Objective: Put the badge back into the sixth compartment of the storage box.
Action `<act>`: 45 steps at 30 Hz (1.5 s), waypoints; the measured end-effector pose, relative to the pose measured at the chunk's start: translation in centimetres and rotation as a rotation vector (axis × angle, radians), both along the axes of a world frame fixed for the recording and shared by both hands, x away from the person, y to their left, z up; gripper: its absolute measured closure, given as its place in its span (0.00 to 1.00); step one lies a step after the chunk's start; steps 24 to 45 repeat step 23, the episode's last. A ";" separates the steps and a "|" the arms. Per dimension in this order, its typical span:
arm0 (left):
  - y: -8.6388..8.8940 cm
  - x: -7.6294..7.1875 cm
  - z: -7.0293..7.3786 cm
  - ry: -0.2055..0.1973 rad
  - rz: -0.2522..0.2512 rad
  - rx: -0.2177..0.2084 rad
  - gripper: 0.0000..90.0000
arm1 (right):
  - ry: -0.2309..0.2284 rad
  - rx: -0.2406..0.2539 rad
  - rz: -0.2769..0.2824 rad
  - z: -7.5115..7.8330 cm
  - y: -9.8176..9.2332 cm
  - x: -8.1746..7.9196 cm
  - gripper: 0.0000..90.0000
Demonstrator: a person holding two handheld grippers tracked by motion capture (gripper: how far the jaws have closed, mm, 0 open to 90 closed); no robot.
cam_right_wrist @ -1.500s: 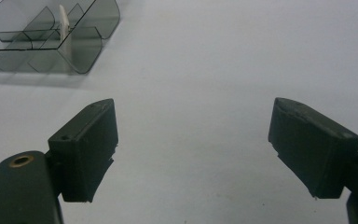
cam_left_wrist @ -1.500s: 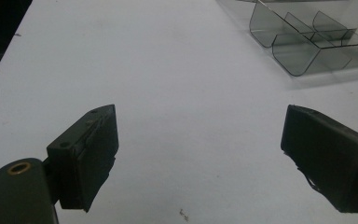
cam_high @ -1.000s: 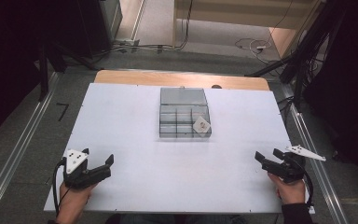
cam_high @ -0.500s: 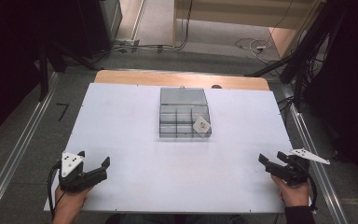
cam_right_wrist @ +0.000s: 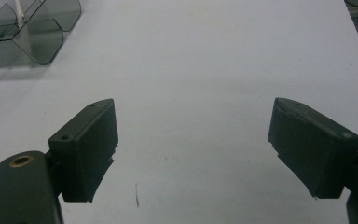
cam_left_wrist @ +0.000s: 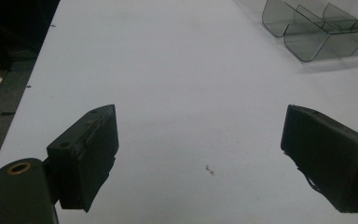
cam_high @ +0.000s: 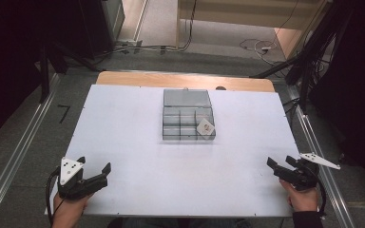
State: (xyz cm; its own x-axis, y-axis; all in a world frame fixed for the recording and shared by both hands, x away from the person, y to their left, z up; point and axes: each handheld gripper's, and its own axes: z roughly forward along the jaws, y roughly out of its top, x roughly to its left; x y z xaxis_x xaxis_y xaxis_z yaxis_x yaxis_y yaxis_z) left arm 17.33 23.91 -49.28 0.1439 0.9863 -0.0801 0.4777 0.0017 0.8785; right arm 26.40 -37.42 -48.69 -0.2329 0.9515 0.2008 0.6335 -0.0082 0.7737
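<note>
A: Fingers?
B: Both sets spread wide, empty: left gripper (cam_high: 94, 178) at seven o'clock, right gripper (cam_high: 286, 169) at five, on the white tabletop (cam_high: 133, 137).
A: Target?
B: Likely the clear compartmented plastic box (cam_high: 187, 115), twelve o'clock; approach level, I'd say.

obstacle: compartment box (cam_high: 188, 115) mid-table, far half | free: bare table (cam_high: 185, 175) between it and near edge

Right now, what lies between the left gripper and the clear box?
Nothing: in the high view only bare white table separates the left gripper from the box. The left gripper view agrees, apart from a tiny speck.
</note>
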 end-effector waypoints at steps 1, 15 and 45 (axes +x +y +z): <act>0.0 0.0 0.0 0.000 0.002 0.001 0.13 | 0.000 0.000 0.002 0.0 0.0 0.0 0.16; 0.1 -0.9 0.0 0.001 -0.005 -0.001 0.13 | 0.001 -0.005 0.004 -0.1 0.0 0.0 0.16; 0.1 -0.9 -0.2 0.013 -0.016 0.005 0.13 | 0.013 -0.011 0.063 0.4 1.6 0.6 0.17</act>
